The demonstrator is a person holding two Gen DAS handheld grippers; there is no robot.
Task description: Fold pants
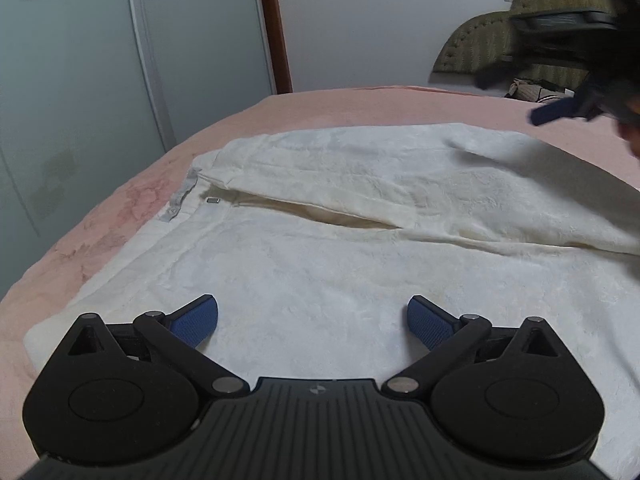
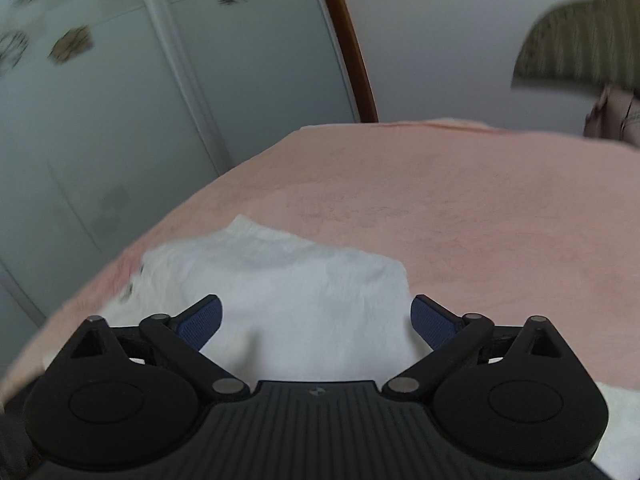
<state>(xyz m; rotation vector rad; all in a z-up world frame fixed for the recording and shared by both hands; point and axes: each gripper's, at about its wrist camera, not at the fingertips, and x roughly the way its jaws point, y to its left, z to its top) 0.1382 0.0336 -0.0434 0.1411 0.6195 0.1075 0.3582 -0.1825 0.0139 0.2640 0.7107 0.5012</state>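
White fleecy pants (image 1: pixel 340 216) lie spread on a pink bed (image 1: pixel 120 200), waistband with a grey tag to the left and one leg laid over the other. My left gripper (image 1: pixel 313 320) is open and empty just above the near part of the pants. My right gripper (image 2: pixel 316 320) is open and empty above the pants (image 2: pixel 288 288), which lie under it in the right wrist view. It also shows in the left wrist view (image 1: pixel 568 108), blurred, raised at the upper right over the far side of the bed.
Glass wardrobe doors (image 1: pixel 80 80) stand to the left past the bed's edge. A wooden door frame (image 1: pixel 276 24) and a white wall are behind. A padded headboard (image 1: pixel 492 44) and a bundle of cloth (image 1: pixel 524 90) are at the far right.
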